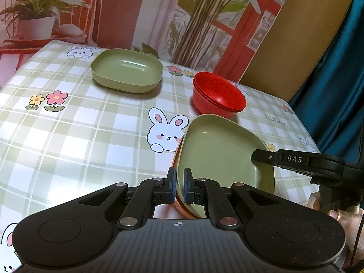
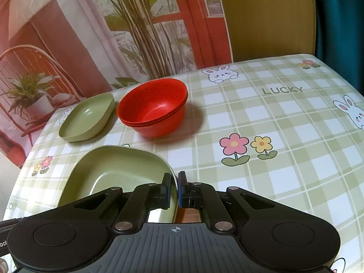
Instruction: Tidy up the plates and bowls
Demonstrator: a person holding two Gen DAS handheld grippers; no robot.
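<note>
Left tongs (image 1: 179, 187) and right tongs (image 2: 174, 191) both clamped on rim of tilted green plate (image 1: 218, 150), stacked red bowls (image 2: 154, 107) beyond, second green plate (image 1: 127, 69) farther on tabletop (image 2: 284, 118)

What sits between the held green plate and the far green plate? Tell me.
Left wrist view: only bare checked tablecloth between held green plate and far green plate; red bowls sit aside.
</note>
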